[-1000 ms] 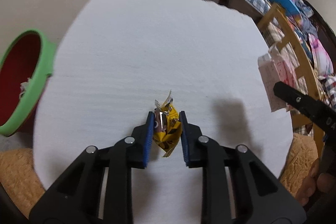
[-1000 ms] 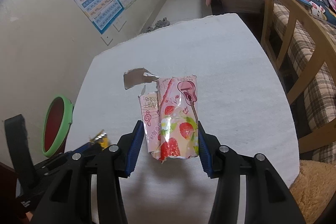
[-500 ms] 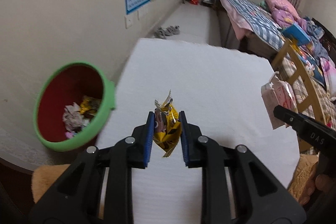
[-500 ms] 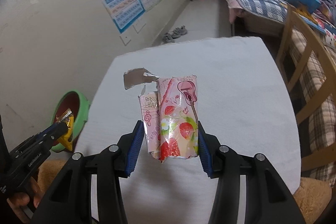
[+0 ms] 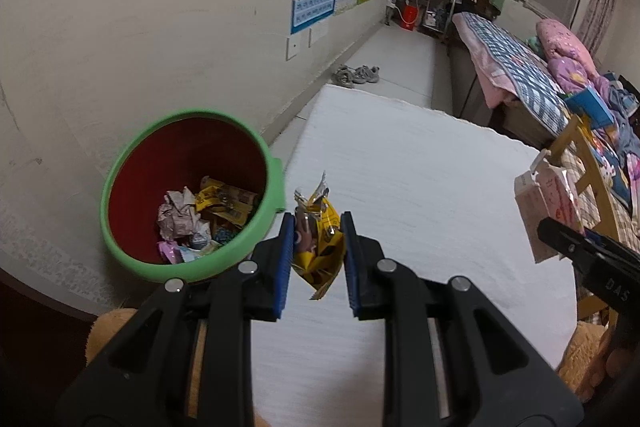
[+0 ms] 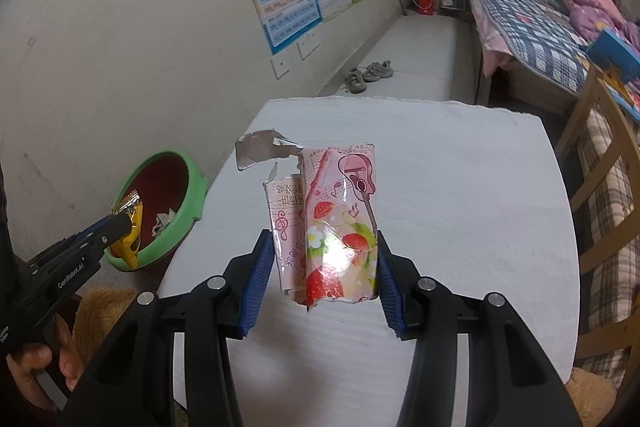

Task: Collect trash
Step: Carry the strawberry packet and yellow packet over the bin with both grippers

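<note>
- Over on the left, the green-rimmed bin [image 5: 188, 195] is sitting on the floor against the wall, just beside the white surface [image 5: 420, 187], with crumpled wrappers already lying in its red bottom.
- The left gripper [image 5: 316, 251] is carrying a crumpled yellow wrapper [image 5: 318, 243], its blue-padded fingers clamped on it from both sides, up in the air by the bin's near rim.
- In the right wrist view that wrapper is hanging about level with the rim, not clearly over the opening, so if the fingers part here it is risking a bounce off the rim onto the floor or the tan plush cushion [image 5: 108, 331] below.
- The wrapper is light foil, I'd judge; it could be clinging to a pad or fluttering sideways as it drops.
- Moving right, the right gripper [image 6: 324, 267] is pinching a pink strawberry-print carton [image 6: 332, 227], fingers pressing on its flattened sides, held above the surface and well apart from the bin.
- The carton's torn top flap [image 6: 260, 151] is sticking out loose; on the way over it could be snagging the left gripper or the rim.
- Both grippers are heading for one opening, so crowding is the likely trouble.
</note>
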`<state>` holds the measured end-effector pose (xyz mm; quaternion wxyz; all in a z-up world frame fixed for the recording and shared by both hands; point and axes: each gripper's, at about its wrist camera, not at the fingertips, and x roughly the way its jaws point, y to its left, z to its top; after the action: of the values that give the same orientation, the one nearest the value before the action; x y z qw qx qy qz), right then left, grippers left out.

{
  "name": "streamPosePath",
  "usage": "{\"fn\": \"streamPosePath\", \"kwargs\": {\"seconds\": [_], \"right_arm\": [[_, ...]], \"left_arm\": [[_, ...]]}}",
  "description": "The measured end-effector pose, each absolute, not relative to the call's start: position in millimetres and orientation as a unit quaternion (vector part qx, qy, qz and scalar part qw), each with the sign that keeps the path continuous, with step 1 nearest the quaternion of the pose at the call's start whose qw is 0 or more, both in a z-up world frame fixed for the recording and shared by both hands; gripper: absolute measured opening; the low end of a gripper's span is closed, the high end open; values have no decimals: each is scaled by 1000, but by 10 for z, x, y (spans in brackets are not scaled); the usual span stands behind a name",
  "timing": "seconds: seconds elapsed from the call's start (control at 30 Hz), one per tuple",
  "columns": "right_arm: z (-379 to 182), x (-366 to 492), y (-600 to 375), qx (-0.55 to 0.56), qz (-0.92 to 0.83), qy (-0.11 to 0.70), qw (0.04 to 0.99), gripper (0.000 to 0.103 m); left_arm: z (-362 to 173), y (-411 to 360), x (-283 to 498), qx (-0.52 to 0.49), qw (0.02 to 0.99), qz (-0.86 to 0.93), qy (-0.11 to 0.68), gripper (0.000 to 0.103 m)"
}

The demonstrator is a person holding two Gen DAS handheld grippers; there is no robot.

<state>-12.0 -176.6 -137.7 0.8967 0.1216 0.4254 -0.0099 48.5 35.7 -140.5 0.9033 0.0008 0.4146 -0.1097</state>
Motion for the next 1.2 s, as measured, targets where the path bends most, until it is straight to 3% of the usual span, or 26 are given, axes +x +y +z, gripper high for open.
{"fn": "streamPosePath", "kwargs": {"seconds": [1.2], "right_arm": [[-1312,373,-709,24,79,435,896,48]], "left_arm": [[-1497,1361,711,-36,913,-19,405,22]]}}
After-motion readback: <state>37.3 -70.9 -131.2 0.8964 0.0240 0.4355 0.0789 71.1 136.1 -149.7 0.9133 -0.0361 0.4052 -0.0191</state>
